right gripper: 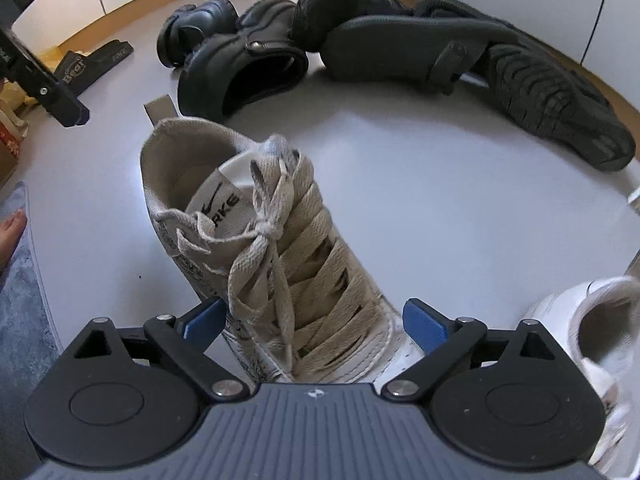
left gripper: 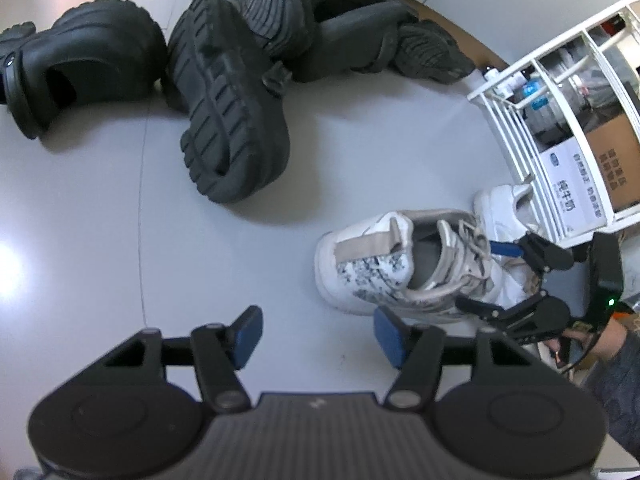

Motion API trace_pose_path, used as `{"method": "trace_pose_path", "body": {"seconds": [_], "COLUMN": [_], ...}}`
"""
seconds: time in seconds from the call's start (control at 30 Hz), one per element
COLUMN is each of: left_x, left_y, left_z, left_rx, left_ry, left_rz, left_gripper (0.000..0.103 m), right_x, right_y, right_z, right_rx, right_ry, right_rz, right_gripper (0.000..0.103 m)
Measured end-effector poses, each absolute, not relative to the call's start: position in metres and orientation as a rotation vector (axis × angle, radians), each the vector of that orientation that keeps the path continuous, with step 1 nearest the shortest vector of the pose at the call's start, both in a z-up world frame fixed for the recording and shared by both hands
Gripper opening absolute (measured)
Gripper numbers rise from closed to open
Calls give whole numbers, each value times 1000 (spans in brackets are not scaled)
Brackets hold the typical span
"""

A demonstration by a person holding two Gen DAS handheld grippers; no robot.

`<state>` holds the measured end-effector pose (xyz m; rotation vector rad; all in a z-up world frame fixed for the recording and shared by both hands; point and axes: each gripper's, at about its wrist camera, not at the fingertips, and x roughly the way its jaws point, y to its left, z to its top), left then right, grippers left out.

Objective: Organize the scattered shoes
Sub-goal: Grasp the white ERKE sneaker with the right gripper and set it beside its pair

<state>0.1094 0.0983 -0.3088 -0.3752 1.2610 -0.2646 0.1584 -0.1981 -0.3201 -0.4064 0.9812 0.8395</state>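
Note:
A white sneaker (right gripper: 280, 264) with beige laces and grey splatter print stands upright on the pale floor. My right gripper (right gripper: 314, 322) straddles its forefoot, blue pads wide on either side and not pressing, so it is open. The left wrist view shows that sneaker (left gripper: 384, 268) with the right gripper (left gripper: 494, 278) over its toe end. My left gripper (left gripper: 319, 336) hovers open over bare floor just left of the sneaker's heel, holding nothing. A second white sneaker (left gripper: 504, 204) sits beside the first. Several black shoes (left gripper: 228, 108) lie scattered beyond, one sole-up.
A white wire rack (left gripper: 520, 120) holding boxes and bottles stands at the right, touching the second sneaker (right gripper: 592, 320). Black shoes (right gripper: 400, 48) crowd the far floor by the wall. A person's hand (left gripper: 596, 340) grips the right tool. A bare foot (right gripper: 12, 232) rests on a grey mat.

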Motion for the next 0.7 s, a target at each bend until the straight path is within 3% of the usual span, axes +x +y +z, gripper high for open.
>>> {"method": "trace_pose_path", "body": {"seconds": [0.2, 0.57, 0.63, 0.7], "left_x": [108, 105, 106, 106], "left_y": [96, 97, 95, 93], "left_z": [-306, -306, -306, -305], "left_rx": [-392, -387, -395, -394], "left_ry": [1254, 1273, 1276, 1274], "left_rz": [-271, -268, -281, -295], "left_gripper": [64, 64, 65, 66], "right_x": [157, 140, 137, 135], "right_y": [-202, -208, -208, -205], "right_z": [-318, -310, -308, -306], "right_rx": [-367, -347, -352, -378], "right_ry": [1000, 1047, 1052, 1022], "right_rz": [817, 773, 775, 777], "right_gripper": [92, 71, 72, 81]}}
